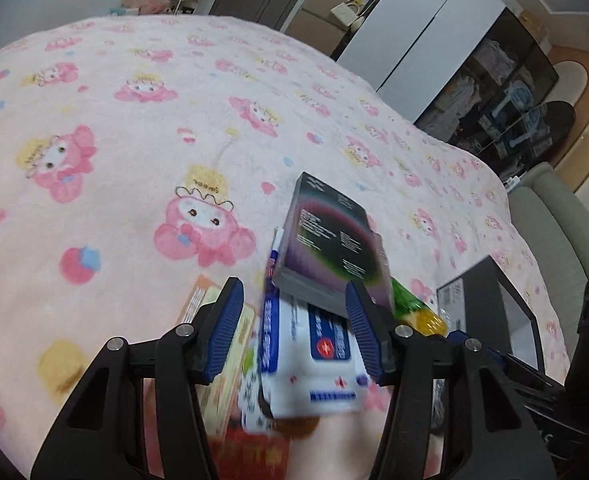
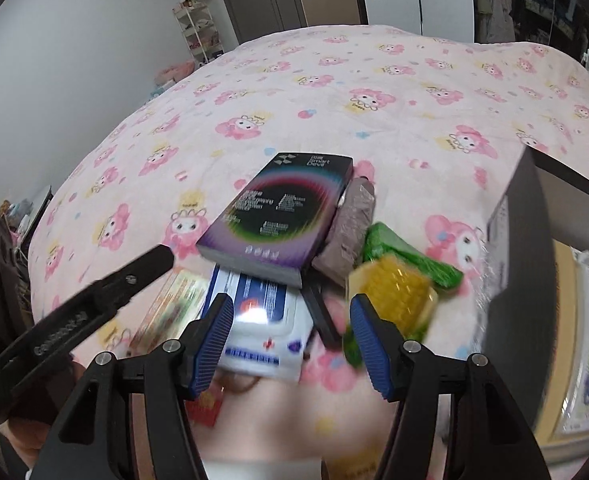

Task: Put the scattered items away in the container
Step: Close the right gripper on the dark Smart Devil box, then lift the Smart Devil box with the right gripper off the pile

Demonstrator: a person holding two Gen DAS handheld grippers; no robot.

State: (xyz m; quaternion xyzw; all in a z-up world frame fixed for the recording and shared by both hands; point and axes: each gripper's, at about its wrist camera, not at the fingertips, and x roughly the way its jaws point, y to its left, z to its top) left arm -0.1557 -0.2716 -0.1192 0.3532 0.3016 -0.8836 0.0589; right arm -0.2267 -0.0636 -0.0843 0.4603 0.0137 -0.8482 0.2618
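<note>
1. Your left gripper (image 1: pixel 294 332) hangs over the white-and-blue wipes pack (image 1: pixel 314 364), jaws spread, pinching nothing.
2. The pile sits at the near edge of the pink cartoon-print bedspread (image 2: pixel 294 92); a dark glossy box (image 2: pixel 282 216) lies on the pack.
3. Right gripper (image 2: pixel 290 340): jaws spread, empty.
4. The black open container (image 2: pixel 514 260) stands at the right edge. Step looks like approach; next, likely close on one item and carry it right.

One dark printed box (image 2: pixel 282 216), one white-and-blue wipes pack (image 2: pixel 262 320), one grey pouch (image 2: pixel 350 232), perhaps two green-and-yellow packets (image 2: pixel 398 280), one black container (image 2: pixel 514 260).
</note>
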